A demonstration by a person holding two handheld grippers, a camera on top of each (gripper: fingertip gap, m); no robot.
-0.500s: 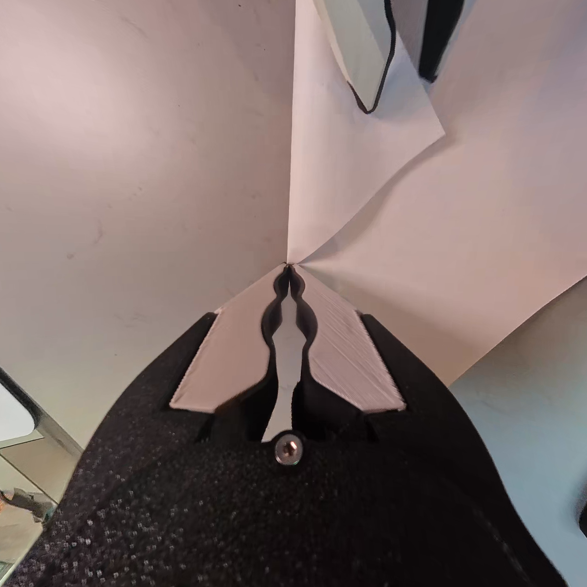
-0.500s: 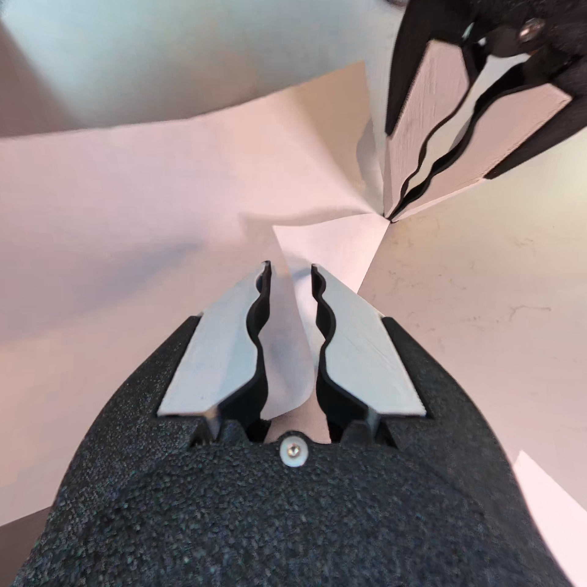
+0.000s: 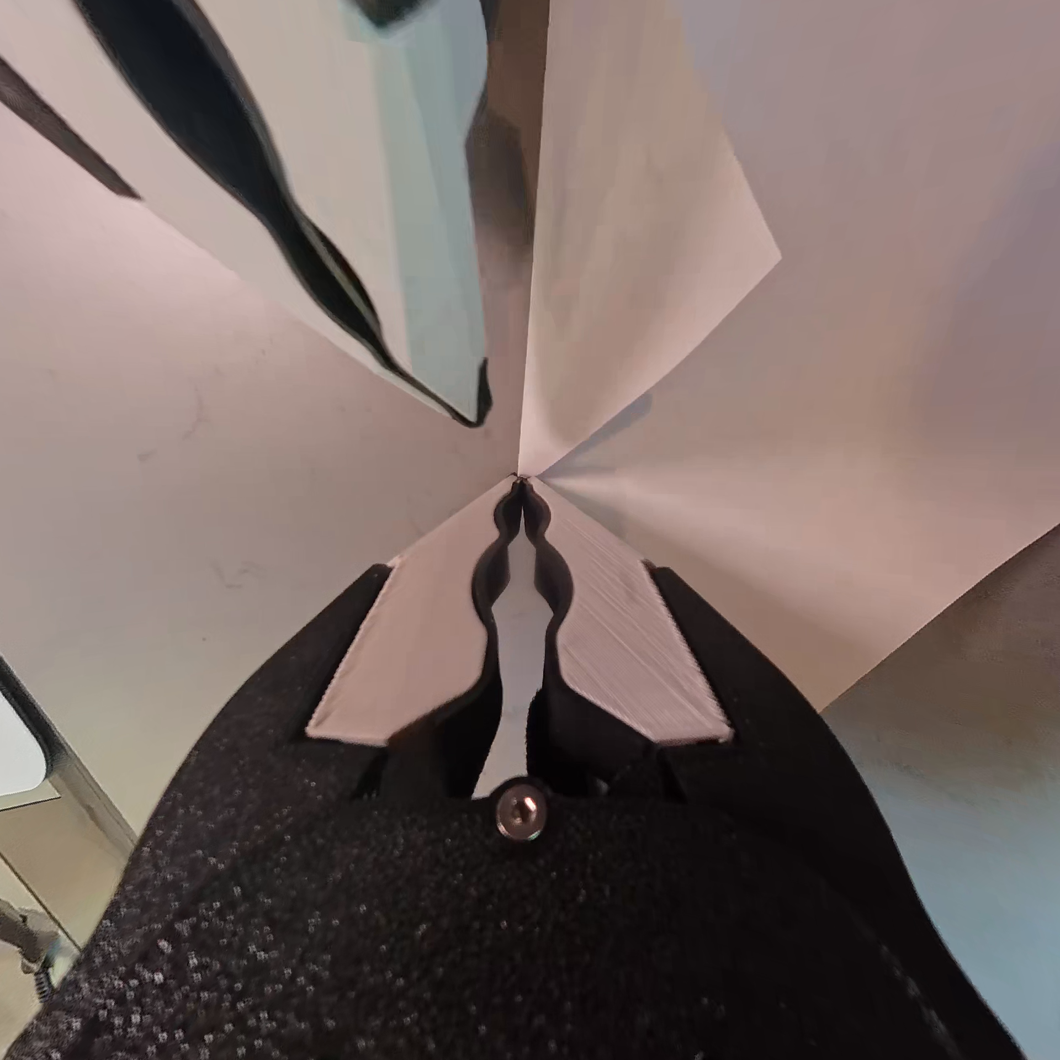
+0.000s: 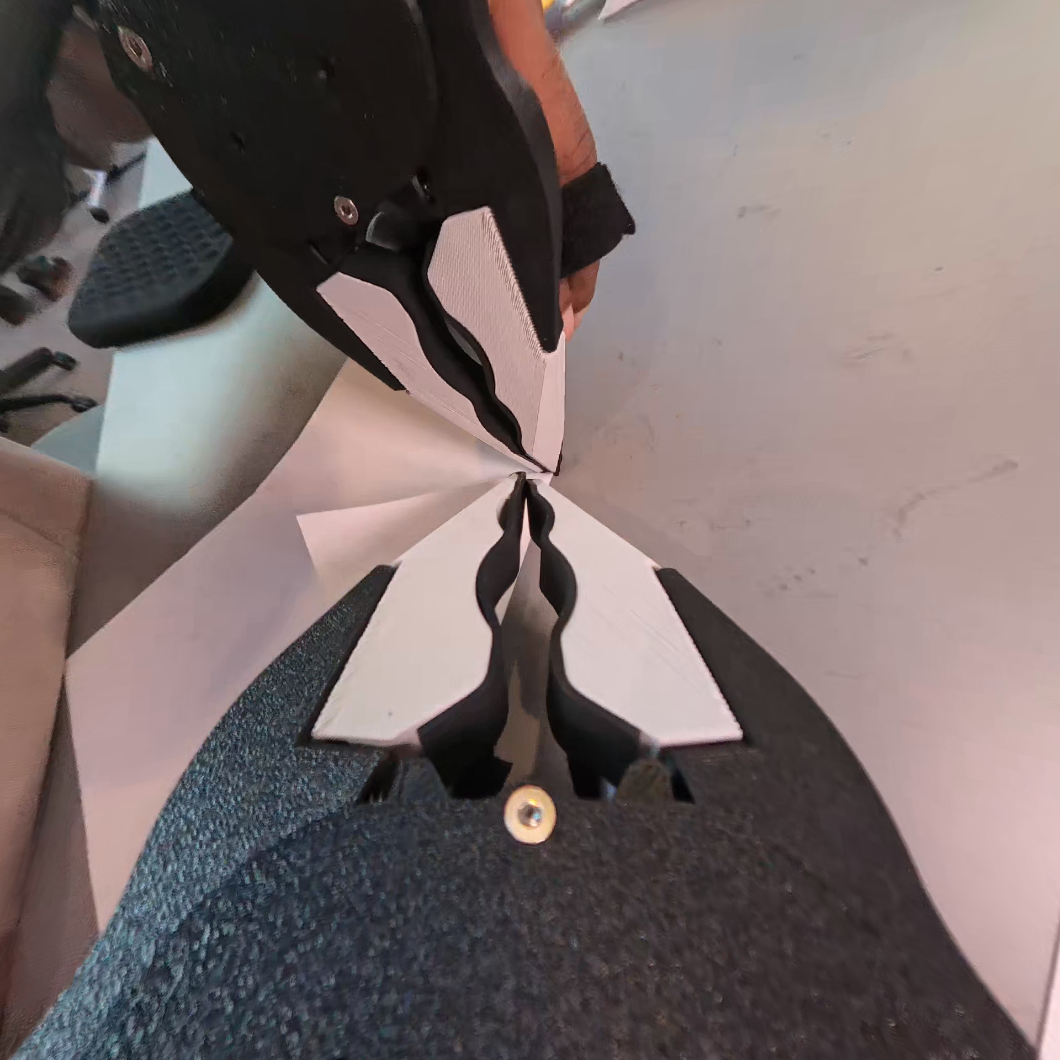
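A white sheet of paper (image 3: 631,287) lies bent on a pale table (image 3: 172,459). My left gripper (image 3: 521,480) is shut on a corner of the paper, and the sheet fans up and to the right from its tips. My right gripper (image 4: 525,480) is shut on the same paper (image 4: 229,602), with a strip of it running between the fingers. The two grippers' tips nearly meet. The left gripper (image 4: 542,463) comes in from above in the right wrist view, held by a hand (image 4: 573,143). The right gripper (image 3: 473,416) shows blurred at the upper left of the left wrist view.
The pale table (image 4: 803,401) stretches to the right of the grippers. A black office chair seat (image 4: 155,269) stands beyond the table's left edge. A beige surface (image 4: 28,545) is at the far left. One gripper's finger ends stand about 5 cm off the other's.
My right gripper was open around the paper and is now shut on it. It has come close to the left gripper's tips. The left gripper stays shut on the paper.
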